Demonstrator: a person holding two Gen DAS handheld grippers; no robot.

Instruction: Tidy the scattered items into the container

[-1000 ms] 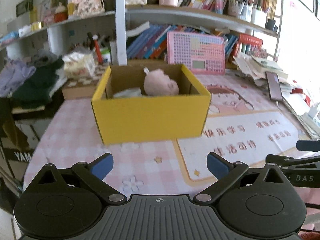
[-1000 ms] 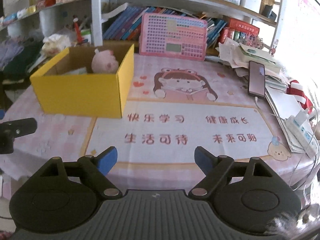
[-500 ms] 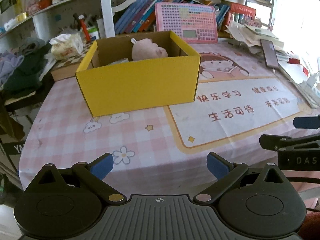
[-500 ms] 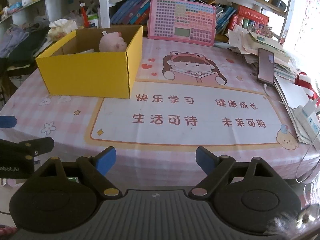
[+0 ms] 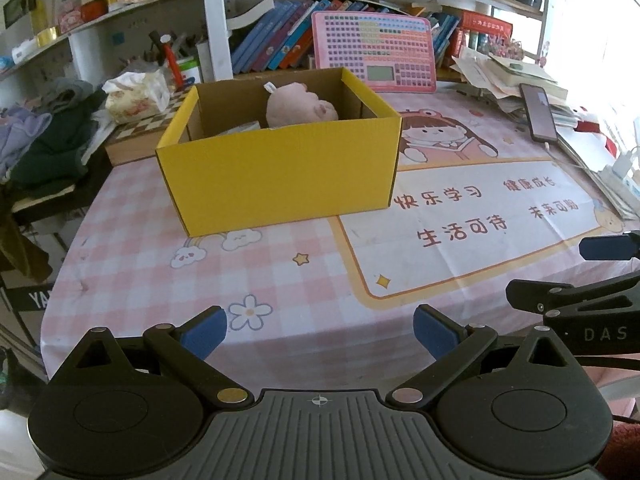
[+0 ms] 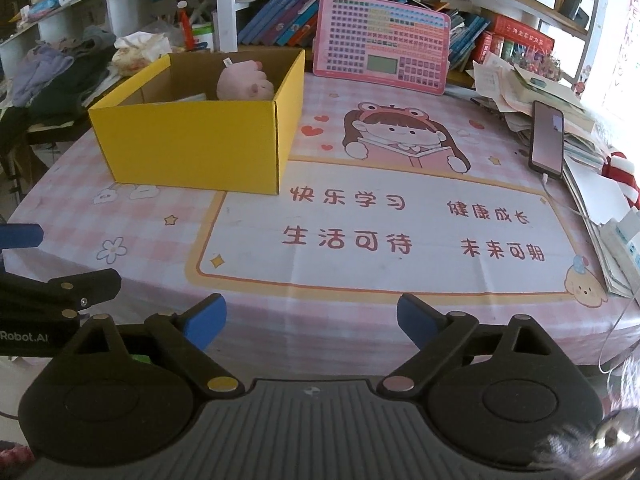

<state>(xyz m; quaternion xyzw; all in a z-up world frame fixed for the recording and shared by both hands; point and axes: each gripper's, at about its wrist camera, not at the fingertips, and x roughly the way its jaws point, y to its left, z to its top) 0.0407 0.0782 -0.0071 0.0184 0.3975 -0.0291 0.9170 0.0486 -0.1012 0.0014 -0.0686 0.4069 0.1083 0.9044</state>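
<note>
A yellow cardboard box [image 5: 280,176] stands on the pink table mat, seen also in the right wrist view [image 6: 192,140]. A pink plush toy [image 5: 300,108] lies inside it, next to a pale flat item [image 5: 238,128]; the plush also shows in the right wrist view [image 6: 244,82]. My left gripper [image 5: 320,330] is open and empty near the table's front edge, well short of the box. My right gripper [image 6: 312,320] is open and empty, at the front edge to the right of the left one. Each gripper shows at the side of the other's view.
A pink keyboard toy [image 6: 380,54] leans against the bookshelf behind. A phone [image 6: 547,140] lies on a paper stack at the right. Clothes [image 5: 44,136] and a tissue pack [image 5: 136,96] lie left of the box. A power strip [image 6: 624,248] sits at the right edge.
Both grippers have drawn back from the box toward the table's front edge and risen, so more of the mat shows. Both stayed open and empty.
</note>
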